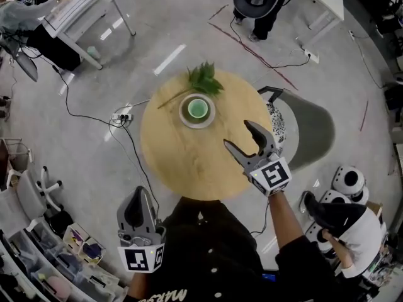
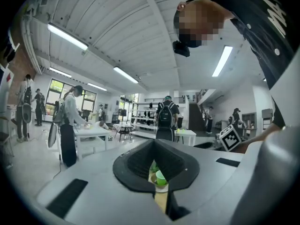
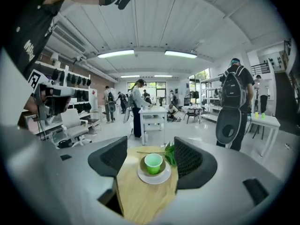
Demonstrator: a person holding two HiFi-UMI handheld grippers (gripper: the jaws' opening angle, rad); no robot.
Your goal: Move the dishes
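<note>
A green cup (image 1: 198,108) stands on a pale saucer (image 1: 186,118) at the far side of the round wooden table (image 1: 182,162), with a green leafy sprig (image 1: 203,78) just behind it. My right gripper (image 1: 237,134) hovers over the table's right part, short of the saucer, open and empty. In the right gripper view the cup (image 3: 153,163) and saucer (image 3: 153,176) show ahead between the spread jaws of the right gripper (image 3: 150,149). My left gripper (image 1: 140,195) hangs off the table's near left edge, shut with nothing in it. Through the slit below the closed tips of the left gripper (image 2: 155,144) the cup (image 2: 160,177) shows far off.
A grey chair (image 1: 310,129) stands against the table's right side. Cables and a power strip (image 1: 122,114) lie on the floor at the left. A white table (image 1: 74,5) and people stand further back. Storage bins (image 1: 75,250) line the lower left.
</note>
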